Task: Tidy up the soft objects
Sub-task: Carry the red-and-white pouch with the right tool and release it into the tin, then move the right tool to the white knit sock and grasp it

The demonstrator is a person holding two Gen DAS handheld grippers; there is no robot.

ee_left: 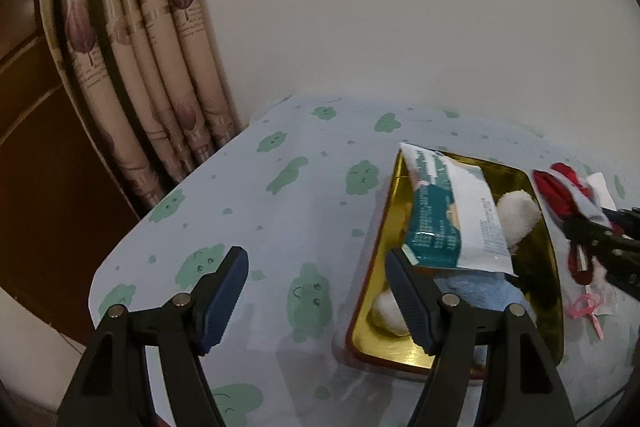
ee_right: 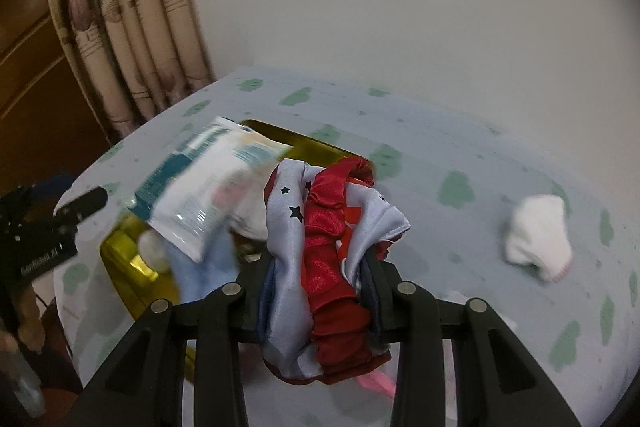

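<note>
Plain off-white wall [ee_left: 400,7] fills the view ahead of the fingers, dim indoor light. Beige pleated curtain [ee_left: 152,67] w/ mauve tulip print hangs far left, dark brown wood panel [ee_left: 36,131] beside it. Below the fingers: table w/ pale blue cloth [ee_left: 280,227], green cloud-like blobs.

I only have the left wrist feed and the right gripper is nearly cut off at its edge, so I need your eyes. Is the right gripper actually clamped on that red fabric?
Observer: Yes. The right gripper is shut on the red and star-print fabric bundle, which bunches up between its fingers.
Operator: Anything loose on the table to the right of it?
Observer: A white sock lies on the tablecloth, apart from the gold tray.
Operator: Does the wipes packet sit flat in the tray?
Observer: No, the wipes packet lies tilted over the tray's rim, above a light blue cloth.
</note>
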